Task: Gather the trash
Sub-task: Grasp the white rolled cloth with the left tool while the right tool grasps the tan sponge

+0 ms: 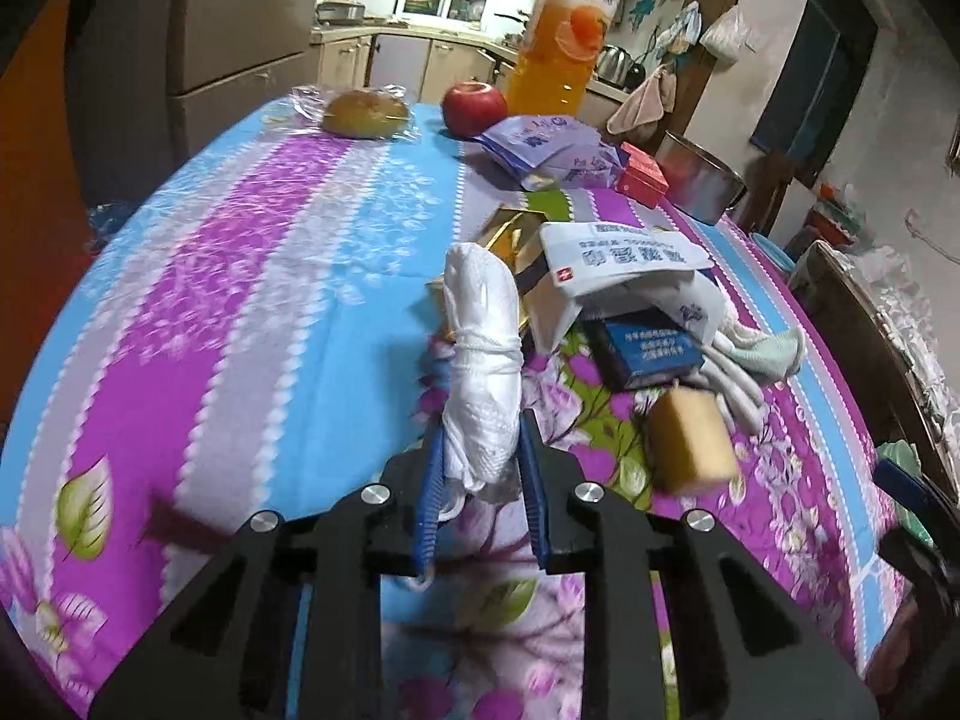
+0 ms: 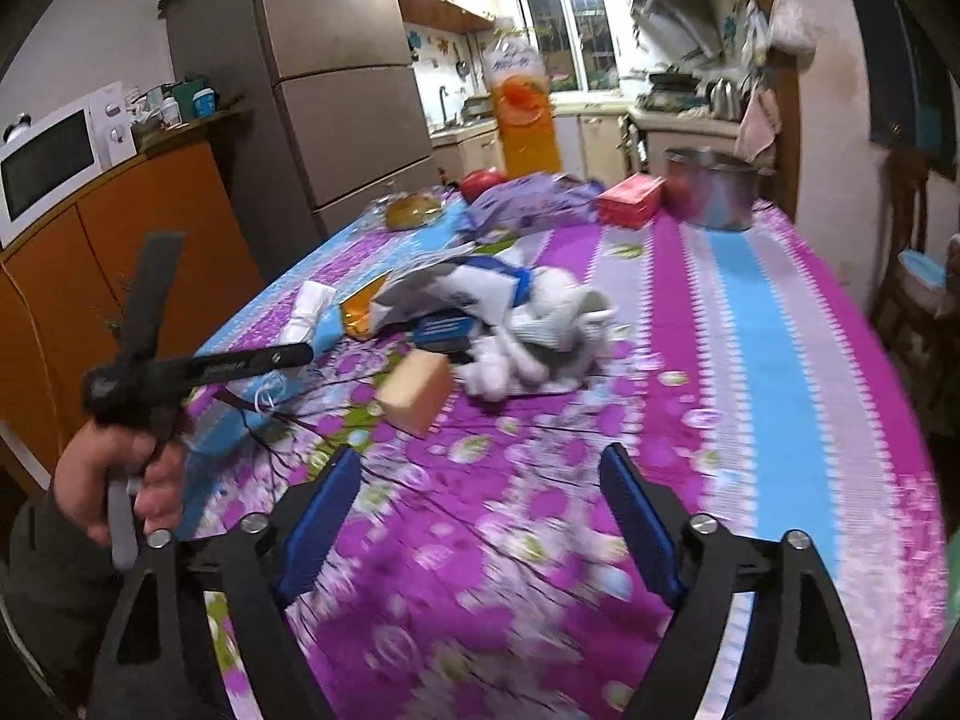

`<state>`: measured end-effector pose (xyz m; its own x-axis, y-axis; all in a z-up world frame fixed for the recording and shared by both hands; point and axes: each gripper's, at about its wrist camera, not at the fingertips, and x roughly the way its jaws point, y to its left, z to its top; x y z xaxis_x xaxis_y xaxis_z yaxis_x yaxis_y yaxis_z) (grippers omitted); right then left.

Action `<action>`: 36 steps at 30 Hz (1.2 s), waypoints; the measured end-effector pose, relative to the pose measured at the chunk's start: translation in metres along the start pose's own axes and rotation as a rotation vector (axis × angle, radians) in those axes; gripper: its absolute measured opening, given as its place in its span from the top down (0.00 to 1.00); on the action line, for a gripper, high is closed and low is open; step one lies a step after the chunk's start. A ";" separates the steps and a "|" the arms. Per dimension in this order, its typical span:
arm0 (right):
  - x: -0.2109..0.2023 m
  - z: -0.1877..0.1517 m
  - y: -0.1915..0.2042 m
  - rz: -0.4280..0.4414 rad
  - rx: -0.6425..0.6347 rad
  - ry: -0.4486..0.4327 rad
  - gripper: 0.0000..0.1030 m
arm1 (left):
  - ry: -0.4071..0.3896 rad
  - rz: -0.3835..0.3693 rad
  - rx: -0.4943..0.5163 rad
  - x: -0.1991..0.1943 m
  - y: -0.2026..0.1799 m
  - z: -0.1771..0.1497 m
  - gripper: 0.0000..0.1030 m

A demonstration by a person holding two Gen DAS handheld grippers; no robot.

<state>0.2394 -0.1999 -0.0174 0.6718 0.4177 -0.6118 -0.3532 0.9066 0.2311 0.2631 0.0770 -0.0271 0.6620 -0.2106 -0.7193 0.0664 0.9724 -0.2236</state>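
Observation:
My left gripper (image 1: 480, 450) is shut on a white tied plastic bag (image 1: 483, 360) and holds it above the flowered tablecloth (image 1: 252, 312); the bag also shows in the right wrist view (image 2: 309, 312). Just beyond it lies a heap of trash: a gold wrapper (image 1: 510, 231), a white wipes packet (image 1: 618, 258), a blue box (image 1: 645, 354), a crumpled white cloth (image 2: 540, 330) and a yellow sponge block (image 1: 693, 441), also seen in the right wrist view (image 2: 417, 390). My right gripper (image 2: 480, 474) is open and empty over the near part of the table.
At the far end stand a juice bottle (image 1: 564, 42), a red apple (image 1: 474, 108), a wrapped bun (image 1: 366, 114), a purple packet (image 1: 546, 150), a red box (image 1: 642, 174) and a steel pot (image 1: 702, 180). A chair (image 1: 870, 336) stands at the right.

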 end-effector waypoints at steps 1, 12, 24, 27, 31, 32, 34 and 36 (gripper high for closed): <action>0.012 0.004 0.007 0.008 0.007 0.013 0.27 | -0.005 0.009 -0.002 -0.003 0.002 -0.002 0.79; 0.111 0.025 0.056 -0.064 0.002 0.133 0.41 | -0.005 0.010 -0.009 0.002 0.006 -0.008 0.79; 0.120 0.028 0.054 -0.126 -0.023 0.136 0.63 | 0.003 -0.015 -0.002 0.007 0.001 -0.010 0.79; 0.106 0.027 0.056 -0.129 -0.035 0.094 0.64 | -0.018 -0.016 0.004 -0.003 -0.001 -0.010 0.79; 0.074 0.028 0.063 -0.148 -0.062 0.002 0.64 | -0.066 -0.006 0.023 -0.023 -0.009 -0.011 0.79; 0.065 0.028 0.065 -0.150 -0.068 -0.021 0.64 | -0.086 0.000 0.035 -0.031 -0.014 -0.012 0.79; 0.043 0.029 0.069 -0.161 -0.084 -0.073 0.64 | -0.113 0.002 0.052 -0.042 -0.023 -0.014 0.79; 0.022 0.030 0.072 -0.167 -0.093 -0.118 0.64 | -0.139 -0.001 0.080 -0.054 -0.035 -0.018 0.79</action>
<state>0.2483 -0.1235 0.0082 0.7957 0.2719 -0.5413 -0.2859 0.9564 0.0601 0.2120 0.0526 0.0075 0.7585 -0.2007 -0.6200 0.1225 0.9784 -0.1668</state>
